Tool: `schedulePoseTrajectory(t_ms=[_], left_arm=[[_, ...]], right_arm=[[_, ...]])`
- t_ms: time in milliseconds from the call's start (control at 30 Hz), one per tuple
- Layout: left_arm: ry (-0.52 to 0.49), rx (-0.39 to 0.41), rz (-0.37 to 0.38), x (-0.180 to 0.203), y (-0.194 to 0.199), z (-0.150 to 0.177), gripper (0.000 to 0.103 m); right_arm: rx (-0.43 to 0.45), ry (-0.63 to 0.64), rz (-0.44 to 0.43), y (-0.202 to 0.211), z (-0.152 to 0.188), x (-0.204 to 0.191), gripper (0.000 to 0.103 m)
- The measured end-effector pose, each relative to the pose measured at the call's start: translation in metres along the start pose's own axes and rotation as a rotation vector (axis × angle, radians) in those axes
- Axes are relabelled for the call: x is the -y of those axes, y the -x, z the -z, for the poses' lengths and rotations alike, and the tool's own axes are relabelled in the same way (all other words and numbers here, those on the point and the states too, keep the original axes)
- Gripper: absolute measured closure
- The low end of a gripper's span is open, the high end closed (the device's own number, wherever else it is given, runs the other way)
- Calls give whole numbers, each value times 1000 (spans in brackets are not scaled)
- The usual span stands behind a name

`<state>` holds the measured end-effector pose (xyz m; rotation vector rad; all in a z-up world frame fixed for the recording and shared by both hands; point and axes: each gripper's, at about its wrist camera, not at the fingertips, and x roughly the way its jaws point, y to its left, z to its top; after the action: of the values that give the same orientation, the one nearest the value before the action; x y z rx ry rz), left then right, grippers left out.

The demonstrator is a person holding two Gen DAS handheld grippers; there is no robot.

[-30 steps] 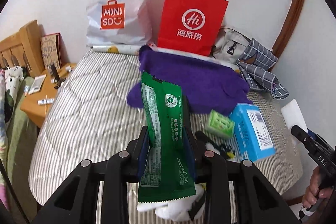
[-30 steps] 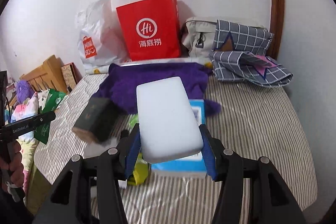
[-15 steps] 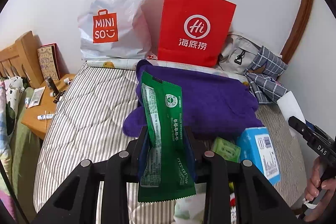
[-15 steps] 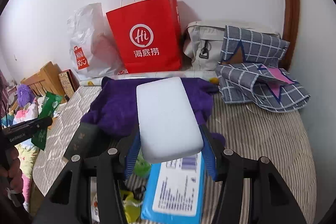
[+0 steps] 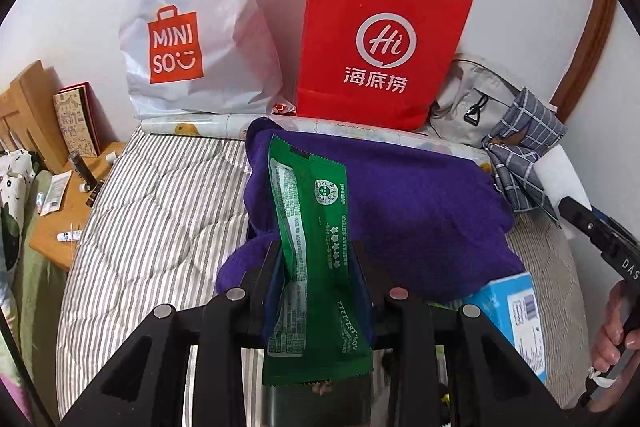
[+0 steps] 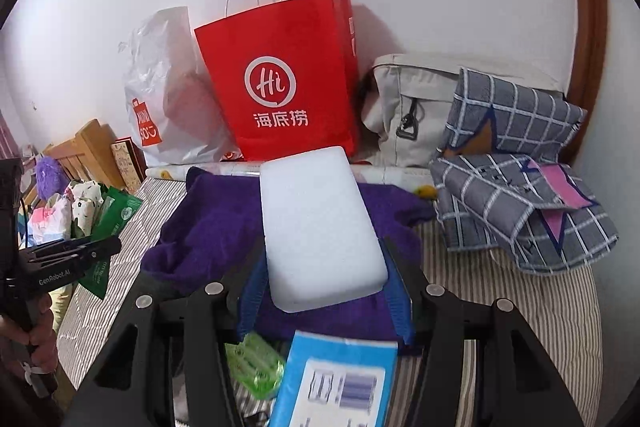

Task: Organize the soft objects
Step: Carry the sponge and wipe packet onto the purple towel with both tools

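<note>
My left gripper (image 5: 316,263) is shut on a green snack packet (image 5: 312,259), held upright above the striped bed (image 5: 160,227). My right gripper (image 6: 324,279) is shut on a white foam sponge (image 6: 316,227). Both hang over a purple towel (image 5: 420,211), which also shows in the right wrist view (image 6: 208,227). A red paper bag (image 5: 380,39) stands behind the towel against the wall; it shows in the right wrist view (image 6: 280,79) too. The left gripper and packet (image 6: 112,223) appear at the left of the right wrist view.
A white Miniso bag (image 5: 192,27) stands left of the red bag. A grey backpack (image 6: 408,107) and checked cloth (image 6: 520,195) lie at the right. A blue box (image 6: 336,383) and green pack (image 6: 256,367) lie near me. A wooden bedside table (image 5: 72,211) is left of the bed.
Both grippers have moved forward toward the red bag and the wall, still holding their objects. The towel and bags look larger and the blue box has slid toward the lower edge.
</note>
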<state>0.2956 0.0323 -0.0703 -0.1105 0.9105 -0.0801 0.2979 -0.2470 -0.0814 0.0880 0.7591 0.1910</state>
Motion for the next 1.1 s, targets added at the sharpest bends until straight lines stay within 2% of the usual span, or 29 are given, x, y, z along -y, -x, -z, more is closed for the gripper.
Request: schedulePoseTrajectory(t_ms=[500, 800, 1100], left_arm=[[18, -51, 24, -6, -67, -35, 73], [31, -112, 30, -9, -108, -45, 73], [29, -157, 1, -11, -139, -54, 73]], right_arm=[[-34, 22, -8, -63, -31, 7, 50], [-121, 45, -18, -111, -29, 14, 50], [-216, 59, -23, -147, -17, 15, 49]])
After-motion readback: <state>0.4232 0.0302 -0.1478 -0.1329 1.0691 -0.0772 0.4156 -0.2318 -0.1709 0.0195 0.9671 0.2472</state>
